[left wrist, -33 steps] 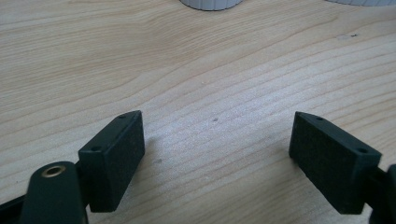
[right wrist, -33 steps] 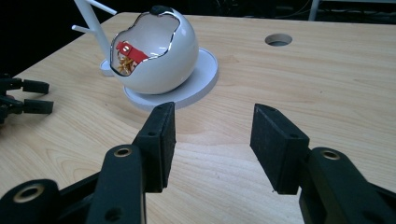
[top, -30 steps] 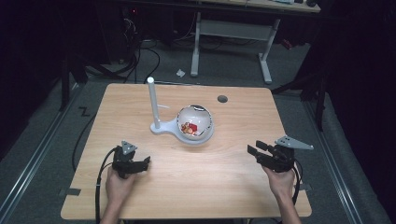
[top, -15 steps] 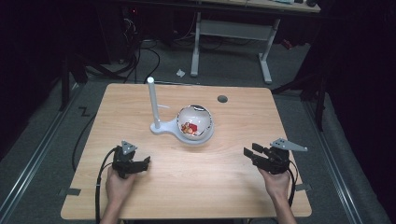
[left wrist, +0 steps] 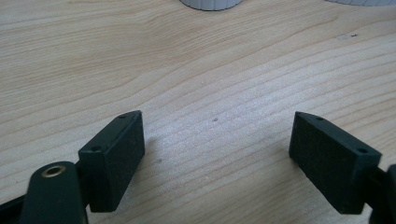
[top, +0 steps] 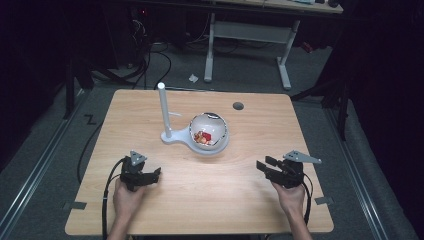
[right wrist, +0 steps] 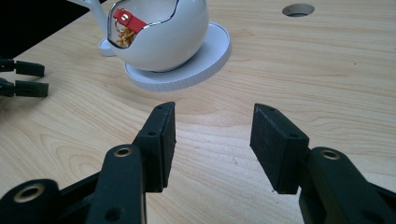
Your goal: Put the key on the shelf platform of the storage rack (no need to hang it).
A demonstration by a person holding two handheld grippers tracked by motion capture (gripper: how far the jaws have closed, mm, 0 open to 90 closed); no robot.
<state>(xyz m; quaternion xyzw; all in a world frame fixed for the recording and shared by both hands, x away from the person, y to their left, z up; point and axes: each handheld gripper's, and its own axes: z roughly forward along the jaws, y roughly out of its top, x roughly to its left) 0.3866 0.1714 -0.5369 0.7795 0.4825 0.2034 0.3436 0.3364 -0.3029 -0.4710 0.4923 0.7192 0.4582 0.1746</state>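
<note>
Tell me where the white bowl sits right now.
In the high view, the white bowl sits mid-table on its round base, just right of the upright white post.

I see a pale wood-grained surface (top: pixel 200 200), a white bowl (right wrist: pixel 177 32) with red and gold pieces inside on a white base with a white post (top: pixel 163 107), and both black hand-held grippers, left (top: pixel 155 175) and right (top: pixel 260 167).

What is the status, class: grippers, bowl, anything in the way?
Left hand-held gripper open, empty, low over table. Right hand-held gripper open, empty, aimed toward white bowl. Bowl holds red and gold bits, untouched. Path between looks clear.
</note>
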